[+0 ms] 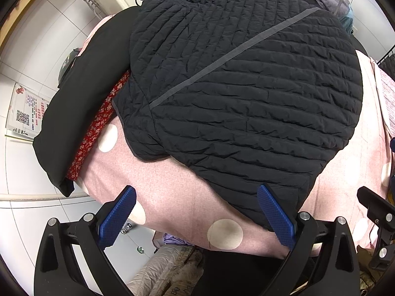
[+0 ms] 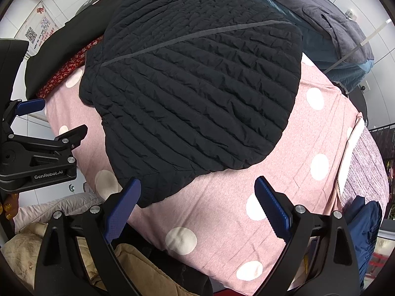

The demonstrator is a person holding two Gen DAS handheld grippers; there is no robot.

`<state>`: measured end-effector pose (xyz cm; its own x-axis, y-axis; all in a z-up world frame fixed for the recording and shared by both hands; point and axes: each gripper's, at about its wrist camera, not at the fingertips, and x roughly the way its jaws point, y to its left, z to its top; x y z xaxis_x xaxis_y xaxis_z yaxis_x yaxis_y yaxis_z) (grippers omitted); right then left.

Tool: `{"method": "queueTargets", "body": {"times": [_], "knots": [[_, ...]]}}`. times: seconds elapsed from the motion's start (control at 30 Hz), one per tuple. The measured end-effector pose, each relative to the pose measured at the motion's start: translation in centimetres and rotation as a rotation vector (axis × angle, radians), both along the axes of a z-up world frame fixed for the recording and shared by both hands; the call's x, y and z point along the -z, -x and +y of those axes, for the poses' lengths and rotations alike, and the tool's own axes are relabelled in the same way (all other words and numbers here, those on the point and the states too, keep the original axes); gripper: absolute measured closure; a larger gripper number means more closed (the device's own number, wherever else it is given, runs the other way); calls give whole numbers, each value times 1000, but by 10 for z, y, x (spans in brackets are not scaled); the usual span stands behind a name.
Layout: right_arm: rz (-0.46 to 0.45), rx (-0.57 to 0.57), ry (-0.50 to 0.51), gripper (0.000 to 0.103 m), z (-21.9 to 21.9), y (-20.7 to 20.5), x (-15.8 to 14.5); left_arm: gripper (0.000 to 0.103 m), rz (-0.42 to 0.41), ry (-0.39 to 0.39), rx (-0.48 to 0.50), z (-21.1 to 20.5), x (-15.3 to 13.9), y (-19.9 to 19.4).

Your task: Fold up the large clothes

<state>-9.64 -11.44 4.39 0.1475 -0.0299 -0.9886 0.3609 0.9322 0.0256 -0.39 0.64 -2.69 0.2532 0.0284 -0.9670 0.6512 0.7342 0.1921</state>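
- Left gripper (image 1: 196, 213), bottom of frame: blue pads spread wide, nothing between them, hovering above the near hem.
- Right gripper (image 2: 197, 206): likewise spread and empty.
- Black quilted jacket (image 2: 192, 86) lay centre frame on the pink polka-dot sheet (image 2: 222, 222), one side folded across along a grey diagonal trim; further folds judged outstanding.
- Upper left: black garment (image 1: 81, 93) over red floral cloth (image 1: 98, 120).
- Beyond: white tiled floor (image 1: 29, 167), grey bedding (image 2: 328, 22).
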Motion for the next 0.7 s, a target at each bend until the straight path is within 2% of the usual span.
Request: {"method": "queueTargets", "body": {"times": [0.2,0.47,0.7], "knots": [[-3,7,4,11,0,-1,0,6,-1,0,4,2,2,-1],[-6,0,4,11,9,-5,0,6,-5,39,-4,16,8,-19],[-37,-69,32,11,33,-20,5,6,19,56,62,33,25,-47]]}}
